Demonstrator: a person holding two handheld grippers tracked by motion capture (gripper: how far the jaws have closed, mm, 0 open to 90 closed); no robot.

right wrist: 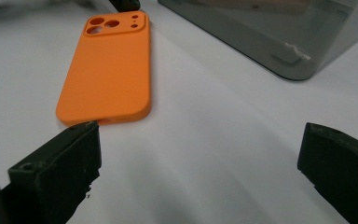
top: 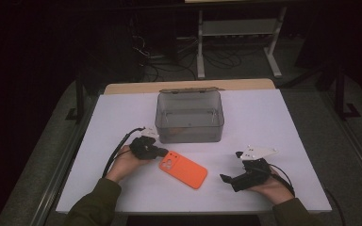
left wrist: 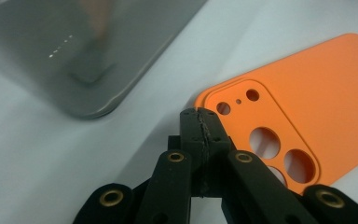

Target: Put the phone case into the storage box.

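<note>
Between both grippers lies the orange phone case (top: 183, 170); left gripper (left wrist: 200, 122), fingers pressed together and empty, touches its camera end, right gripper (top: 228, 179) gapes wide nearby.

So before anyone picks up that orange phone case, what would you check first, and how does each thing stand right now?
1. Orange phone case lies flat on the table, camera holes up: ok.
2. Left gripper shut, tips at the case's camera corner; it holds nothing: not ok for grasping, it would need to open first.
3. Right gripper open wide, case's near end just ahead of one jaw: ok.
4. Grey box has its lid off and looks empty, if the case should go there: ok.
5. Bare table between case and box: ok.
6. Whether anything sits inside the case: cannot tell.
</note>
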